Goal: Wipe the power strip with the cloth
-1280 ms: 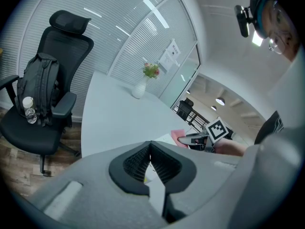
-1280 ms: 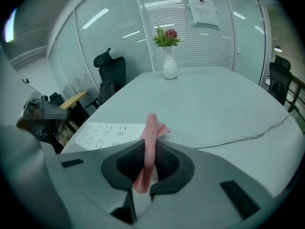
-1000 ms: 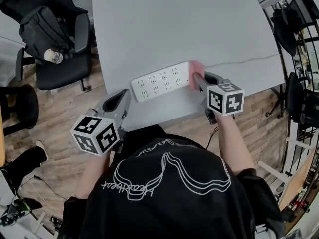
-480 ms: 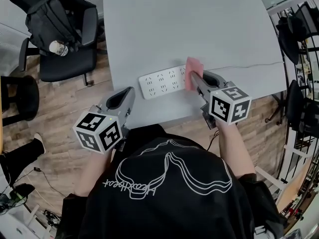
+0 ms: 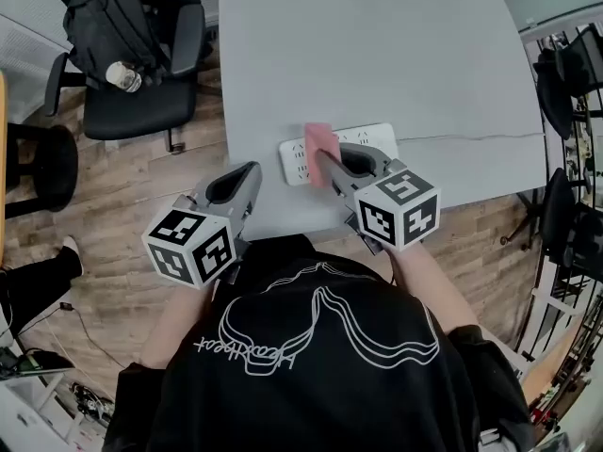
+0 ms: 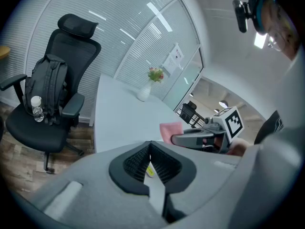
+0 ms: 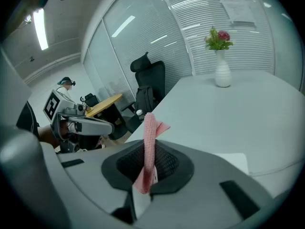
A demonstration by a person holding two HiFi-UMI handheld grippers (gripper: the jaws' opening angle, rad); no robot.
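Nearest, above the person's dark shirt, two handheld grippers reach over the table edge. The left gripper (image 5: 251, 171) hovers just off the table's near corner, its jaws pressed together with nothing between them. The right gripper (image 5: 321, 159) is clenched on one pink cloth (image 5: 317, 137), which rests on the single white power strip (image 5: 377, 134).

A second ago the cloth sat at the strip's right end. It has since slid leftwards and now covers a spot near the left end. That suggests one wiping pass is almost complete.

One thin cable (image 5: 471, 137) runs right from the strip across the grey table (image 5: 424, 64). Farther back stands one white vase (image 7: 222, 73) of flowers. Beside the table, one black office chair (image 5: 141, 102) carries one backpack (image 5: 108, 22) and one bottle (image 5: 122, 76).
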